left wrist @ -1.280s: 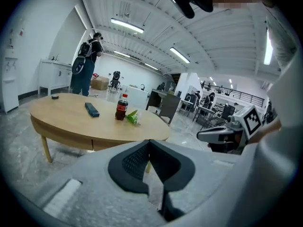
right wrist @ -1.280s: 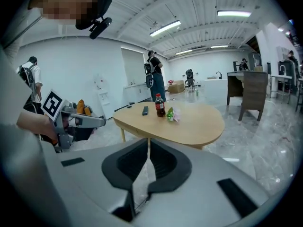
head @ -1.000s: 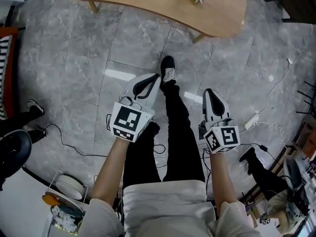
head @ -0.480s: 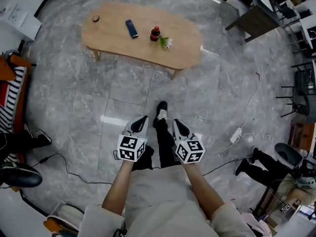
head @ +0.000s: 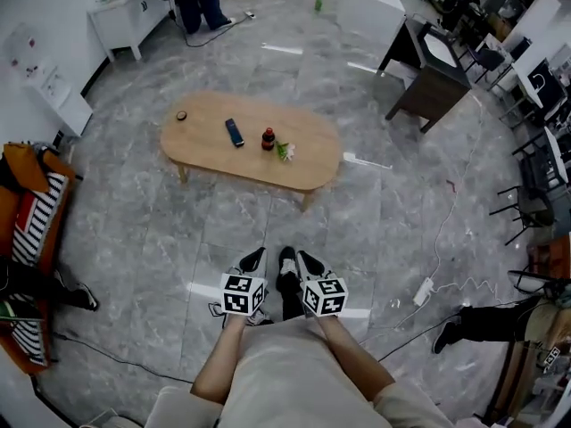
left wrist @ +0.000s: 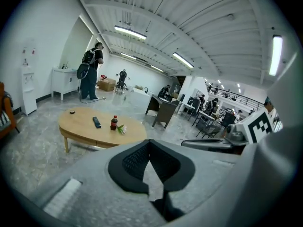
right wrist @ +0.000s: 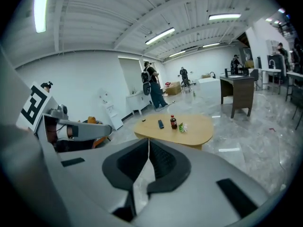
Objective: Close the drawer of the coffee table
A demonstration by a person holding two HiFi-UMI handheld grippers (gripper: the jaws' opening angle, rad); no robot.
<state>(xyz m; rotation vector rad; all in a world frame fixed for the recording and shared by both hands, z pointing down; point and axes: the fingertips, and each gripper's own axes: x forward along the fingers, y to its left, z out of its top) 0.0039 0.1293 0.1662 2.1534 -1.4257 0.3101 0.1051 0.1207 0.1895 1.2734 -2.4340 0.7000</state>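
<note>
1. Change: the coffee table [head: 201, 145], close at the head view's top edge a second before, now lay well apart across the far floor. Both grippers had risen and drawn back with the person (one shoe [head: 286, 259] showing between them).
2. Meaning: no drawer stood out from the table in any view. It was judged closed and the task probably finished.
3. Left gripper [head: 256, 257]: jaws pressed together, nothing between.
4. Right gripper [head: 304, 258]: jaws pressed together, likewise empty.
5. Table: oval, long axis running left to right, left end slightly farther. The drawer's facing could not be told.
6. On top: remote [head: 234, 132], bottle [head: 268, 139].
</note>
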